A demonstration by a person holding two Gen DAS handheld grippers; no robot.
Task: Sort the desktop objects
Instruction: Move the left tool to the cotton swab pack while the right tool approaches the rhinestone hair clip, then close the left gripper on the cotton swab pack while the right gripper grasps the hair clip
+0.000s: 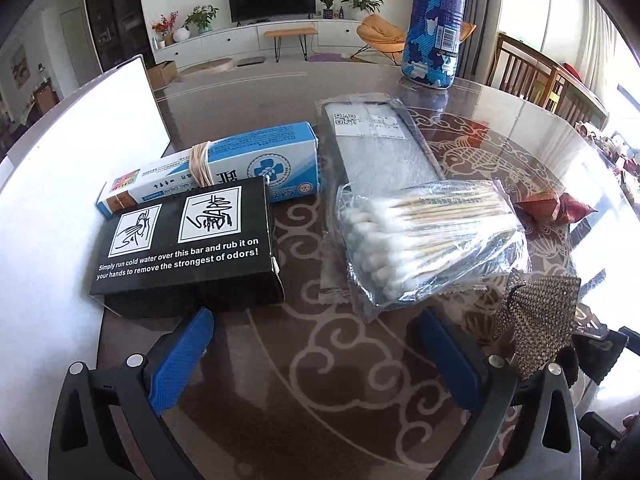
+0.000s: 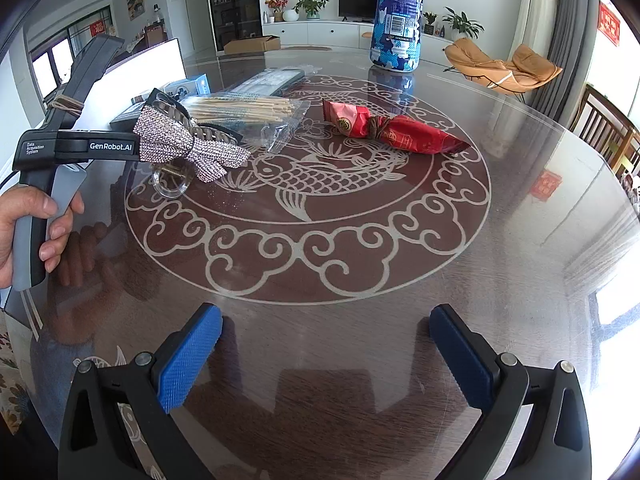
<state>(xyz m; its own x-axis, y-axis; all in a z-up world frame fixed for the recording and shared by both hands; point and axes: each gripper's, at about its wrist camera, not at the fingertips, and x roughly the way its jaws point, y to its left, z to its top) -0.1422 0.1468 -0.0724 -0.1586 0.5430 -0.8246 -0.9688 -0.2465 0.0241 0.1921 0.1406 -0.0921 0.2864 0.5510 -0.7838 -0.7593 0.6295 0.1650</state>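
Observation:
My left gripper [image 1: 316, 328] hangs open over bare table, with nothing between its blue pads. Just ahead of it lie a black box [image 1: 184, 240], a blue-and-white box [image 1: 240, 164] with a rubber band around it, and a bag of cotton swabs [image 1: 424, 232] resting on a flat grey packet [image 1: 380, 144]. A rhinestone bow clip [image 1: 540, 312] lies right of the left gripper's right finger, outside the jaws. My right gripper [image 2: 324, 320] is open and empty near the table's front. The bow clip [image 2: 192, 148] and red snack packets [image 2: 392, 128] lie beyond it.
A tall blue patterned bottle [image 2: 396, 20] stands at the far side of the round glass table [image 2: 320, 248]. A white board [image 1: 80, 152] covers the table's left part. A hand [image 2: 20, 220] holds the left tool at the left. Wooden chairs stand to the right.

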